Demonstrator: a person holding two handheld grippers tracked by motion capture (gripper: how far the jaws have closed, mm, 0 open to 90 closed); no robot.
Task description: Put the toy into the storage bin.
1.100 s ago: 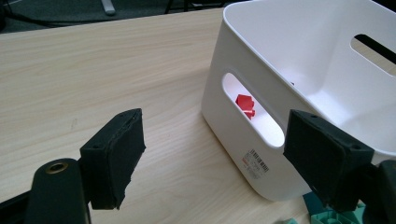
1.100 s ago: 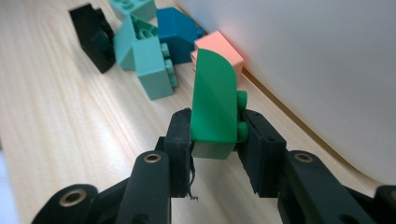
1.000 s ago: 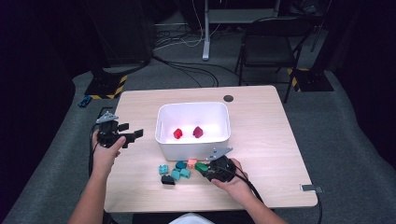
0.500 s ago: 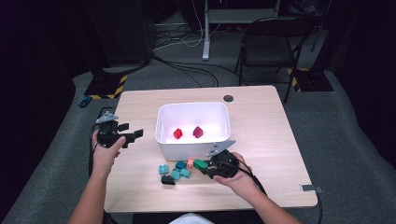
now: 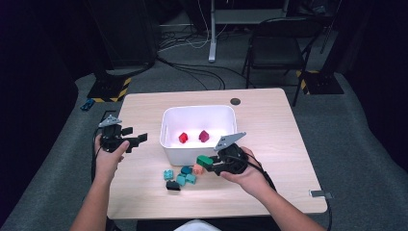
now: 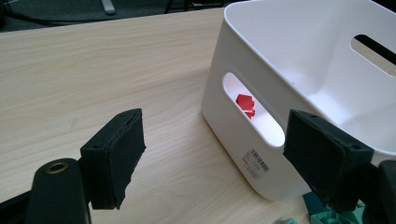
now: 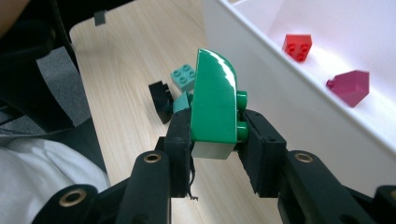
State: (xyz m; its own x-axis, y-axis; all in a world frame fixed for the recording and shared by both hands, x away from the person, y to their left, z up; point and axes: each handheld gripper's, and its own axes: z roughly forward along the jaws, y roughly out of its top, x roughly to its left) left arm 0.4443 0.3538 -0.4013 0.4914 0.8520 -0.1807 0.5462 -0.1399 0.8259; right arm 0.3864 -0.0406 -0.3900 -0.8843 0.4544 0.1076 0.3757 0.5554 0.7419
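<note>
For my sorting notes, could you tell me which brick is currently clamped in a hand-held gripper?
The green curved brick, clamped in the right hand-held gripper; the others lie loose on the table or in the white bin.

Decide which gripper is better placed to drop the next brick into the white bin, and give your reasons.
The right gripper. Its jaws are already clamped on a green brick, right beside the white bin. The left gripper is open, holds nothing, and sits on the bin's far side from the loose bricks.

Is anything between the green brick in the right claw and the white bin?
Only the bin's near wall. The right claw holds the green brick just outside the white bin, below rim level, so it must rise over the wall.
</note>
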